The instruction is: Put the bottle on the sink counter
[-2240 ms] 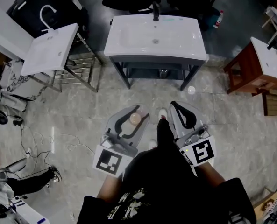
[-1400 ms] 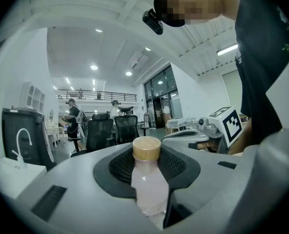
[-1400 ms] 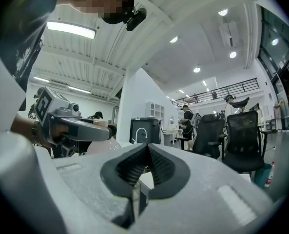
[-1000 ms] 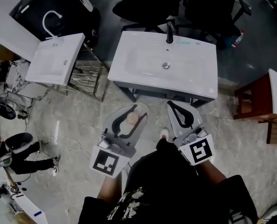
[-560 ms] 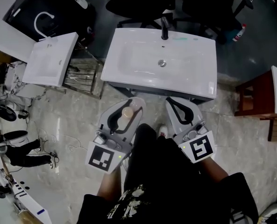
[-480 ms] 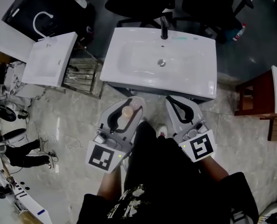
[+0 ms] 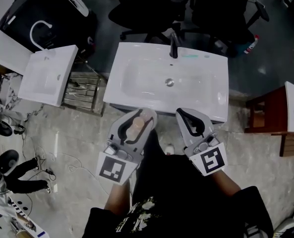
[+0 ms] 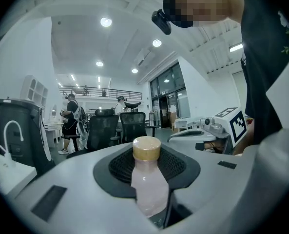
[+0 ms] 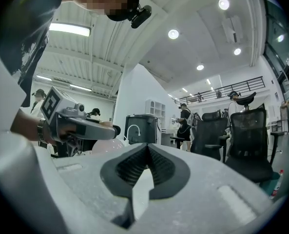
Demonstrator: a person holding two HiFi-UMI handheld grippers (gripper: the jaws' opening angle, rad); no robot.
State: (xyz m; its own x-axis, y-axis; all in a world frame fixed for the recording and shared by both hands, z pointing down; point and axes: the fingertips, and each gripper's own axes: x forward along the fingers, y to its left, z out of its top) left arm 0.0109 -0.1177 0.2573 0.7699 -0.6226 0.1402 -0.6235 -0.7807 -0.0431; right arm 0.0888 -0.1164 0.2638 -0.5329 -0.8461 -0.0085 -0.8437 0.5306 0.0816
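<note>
Partway apart, left gripper (image 7: 143, 117) clasping bottle (image 8: 148, 184)

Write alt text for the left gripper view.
A pale pink bottle with a tan cap is gripped between the jaws of the left hand-held gripper. Behind it stand two black office chairs.

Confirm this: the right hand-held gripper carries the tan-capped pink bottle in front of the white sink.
Wrong on the side: the left hand-held gripper carries the tan-capped pink bottle in front of the white sink. The left gripper view shows it clamped between the jaws; the right hand-held gripper is shut on nothing.
</note>
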